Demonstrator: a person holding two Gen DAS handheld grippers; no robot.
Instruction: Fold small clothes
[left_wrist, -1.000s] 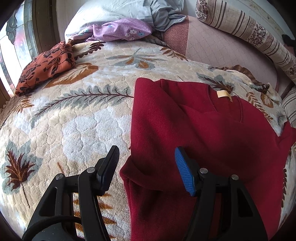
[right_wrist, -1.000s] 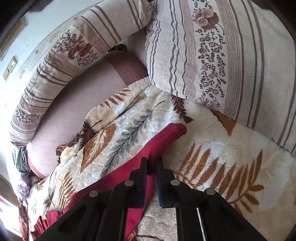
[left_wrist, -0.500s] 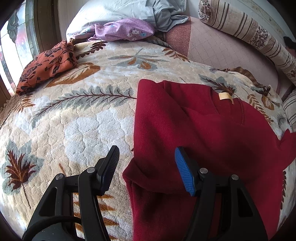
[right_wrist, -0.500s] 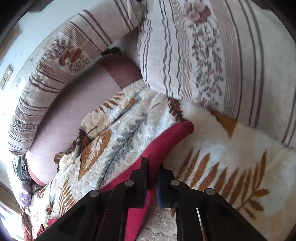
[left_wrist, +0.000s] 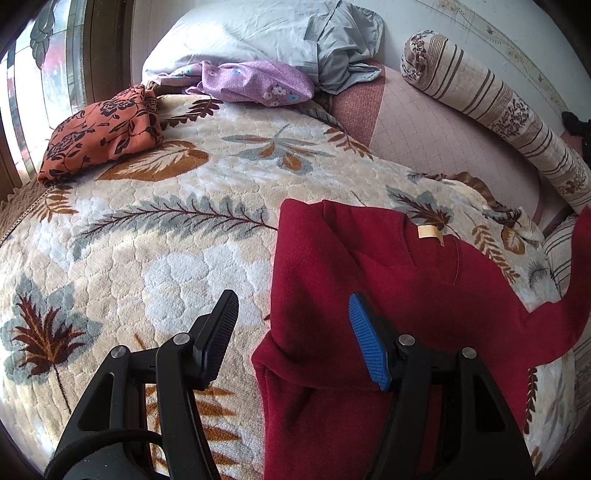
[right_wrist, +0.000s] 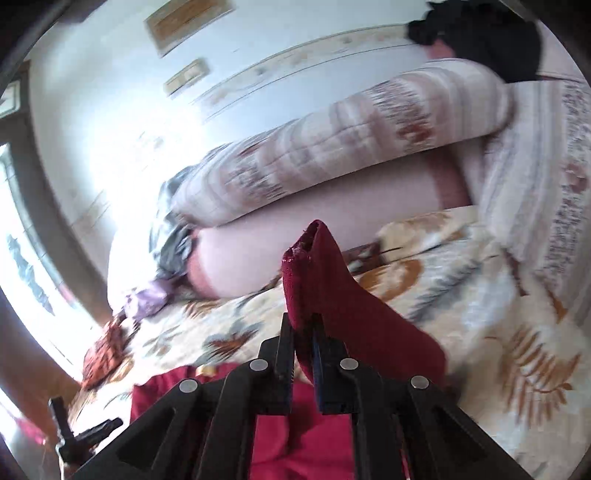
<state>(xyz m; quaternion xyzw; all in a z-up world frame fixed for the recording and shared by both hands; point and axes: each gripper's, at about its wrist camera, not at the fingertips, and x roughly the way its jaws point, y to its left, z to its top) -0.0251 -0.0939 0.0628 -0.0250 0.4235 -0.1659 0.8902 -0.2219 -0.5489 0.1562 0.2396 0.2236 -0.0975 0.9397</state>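
Between your right gripper's (right_wrist: 303, 332) jaws sits the cuff end of the red sweater's sleeve (right_wrist: 332, 288), pinched tight with the pads pressed together on the cloth, and the cuff stands up beyond the fingertips while the rest of the sleeve trails down to the right of them toward the leaf-patterned blanket (right_wrist: 498, 295). That hold makes sense for a fold: with the sleeve's end clamped and raised off the bedding, you can likely carry it across over the body of the garment. The right wrist view is smeared with motion, so finer detail of the grip is hard to read. Your left gripper (left_wrist: 293, 332) hangs above the red sweater (left_wrist: 369, 288) with its jaws spread and nothing between them; the black finger lies out over the blanket, the blue one over the red cloth, so the sweater's left edge runs up the gap. That placement looks like readiness to pin or take the side while the sleeve crosses. Far ahead of those jaws lie an orange floral cloth (left_wrist: 103, 133) and a purple floral cloth (left_wrist: 255, 81).
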